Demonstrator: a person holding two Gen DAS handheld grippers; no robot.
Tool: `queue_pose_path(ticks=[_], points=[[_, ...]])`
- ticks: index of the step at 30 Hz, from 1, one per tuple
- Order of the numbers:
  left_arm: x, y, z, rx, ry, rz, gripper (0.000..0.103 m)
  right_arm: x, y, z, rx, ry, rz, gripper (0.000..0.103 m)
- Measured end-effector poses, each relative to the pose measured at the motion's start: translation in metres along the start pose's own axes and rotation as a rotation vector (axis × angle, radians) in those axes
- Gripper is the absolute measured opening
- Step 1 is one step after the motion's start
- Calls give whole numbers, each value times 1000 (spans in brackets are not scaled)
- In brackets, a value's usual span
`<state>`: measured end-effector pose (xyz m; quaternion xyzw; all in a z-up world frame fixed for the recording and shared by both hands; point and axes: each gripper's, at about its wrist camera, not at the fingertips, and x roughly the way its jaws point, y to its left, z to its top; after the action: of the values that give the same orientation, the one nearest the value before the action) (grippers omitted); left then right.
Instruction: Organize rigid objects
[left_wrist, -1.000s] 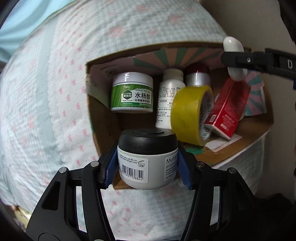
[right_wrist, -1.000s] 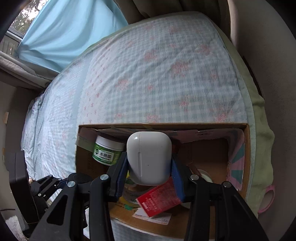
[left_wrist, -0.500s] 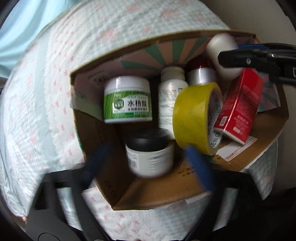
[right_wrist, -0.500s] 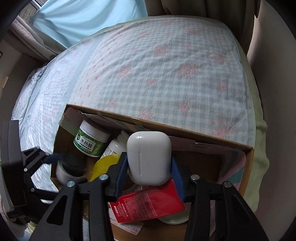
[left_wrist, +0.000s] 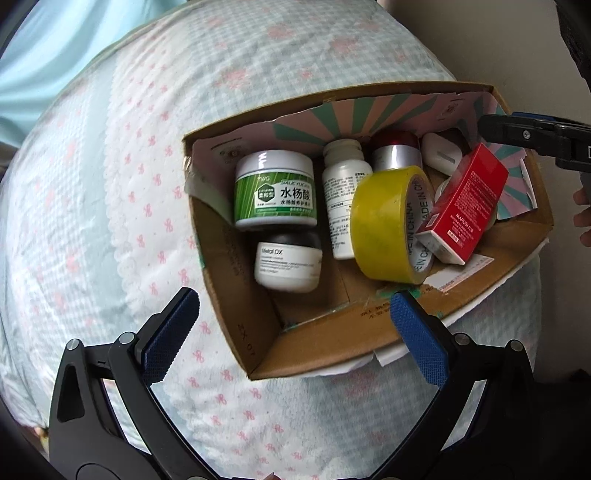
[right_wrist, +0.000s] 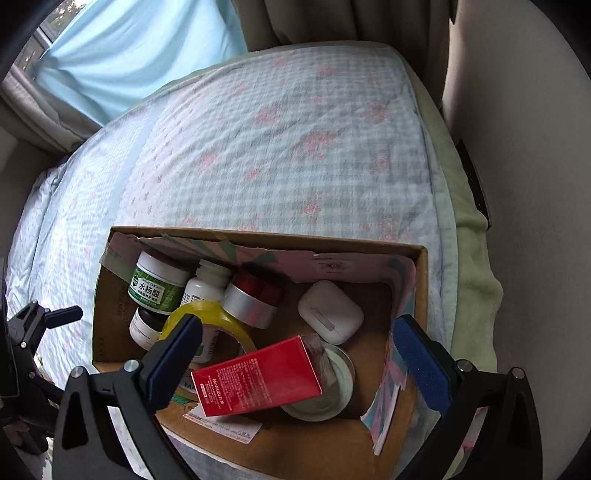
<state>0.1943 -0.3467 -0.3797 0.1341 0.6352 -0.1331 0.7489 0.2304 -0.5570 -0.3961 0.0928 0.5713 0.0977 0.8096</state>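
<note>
A: Lying inside the cardboard box (left_wrist: 236, 295), near its left wall: the black-lidded white jar (left_wrist: 287, 261), just in front of the green-labelled jar (left_wrist: 275, 190). Both upright, touching or nearly so.

B: Confirmed from the right wrist view; only partly seen there, tucked between the green-labelled jar (right_wrist: 159, 286) and the yellow tape roll (right_wrist: 212, 321).

A: Left gripper (left_wrist: 291, 332) spread wide, holding nothing, blue pads either side of the box's near corner, above the checked bedsheet (left_wrist: 110, 184).

B: Right gripper (right_wrist: 295, 354) likewise spread wide and empty, hanging over the box (right_wrist: 369, 443). White earbud case (right_wrist: 330, 312) resting on the box floor toward the back right, free of the pads.

A: Seen here too, the earbud case (left_wrist: 441, 158), behind the red carton (left_wrist: 467, 205). Carton tilted, leaning by the yellow tape roll (left_wrist: 389, 223), which stands on edge.

B: Red carton (right_wrist: 258, 374) lying across a round white lid or dish (right_wrist: 325, 391); hard to tell which. White bottle (right_wrist: 205, 284) and silver jar with a red cap (right_wrist: 255, 299) along the back wall.

A: Same pair here: white bottle (left_wrist: 343, 195), silver jar (left_wrist: 395, 151), both behind the tape.
</note>
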Motion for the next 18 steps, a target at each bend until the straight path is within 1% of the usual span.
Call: queue_pose_path(ticks=[6,8,11,14,18], points=[[-15,4,-6,-15,-21,-7,103,-13,6,-2,6,-13,0,103],[-16,8,-2,-25,-30,-9,103,-18,10,-2,0,-16,-6,103],[-31,15,-7,-50,-53,-19,103,-29,19,-2,-8,-24,-13,103],[-52,27,-14,-81,-88,-28,103,-43,31,1,-24,-41,-18,103],[-93,49,-20,-124,-165,-34,103,-69,60,11,-67,-76,-26,103]])
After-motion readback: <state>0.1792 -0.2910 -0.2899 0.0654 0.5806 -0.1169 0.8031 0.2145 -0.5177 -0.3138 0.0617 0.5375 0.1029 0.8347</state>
